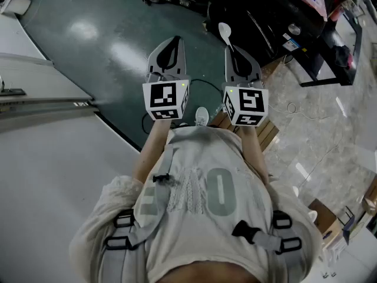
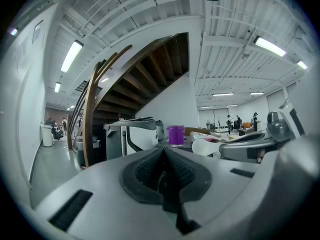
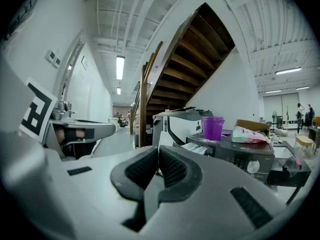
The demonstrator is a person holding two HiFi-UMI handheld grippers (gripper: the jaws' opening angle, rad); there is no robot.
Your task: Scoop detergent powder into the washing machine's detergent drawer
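Note:
In the head view both grippers are held out in front of the person's chest. My right gripper (image 1: 232, 49) is shut on the handle of a white spoon (image 1: 224, 32), whose bowl points forward. My left gripper (image 1: 172, 41) is shut and empty. Ahead in the right gripper view stands a dark washing machine (image 3: 240, 156) with a knob on its front. A purple cup (image 3: 213, 128) and a detergent bag (image 3: 250, 134) rest on top of it. The left gripper view shows the purple cup (image 2: 175, 134), the spoon bowl (image 2: 206, 147) and my right gripper beside it. Both grippers are well short of the machine.
A wooden staircase (image 3: 165, 79) rises behind the machine, beside a white and black appliance (image 2: 131, 136). A white counter (image 1: 41, 152) lies at the left in the head view. The floor is green, then tiled at the right. Several people stand far off in the hall.

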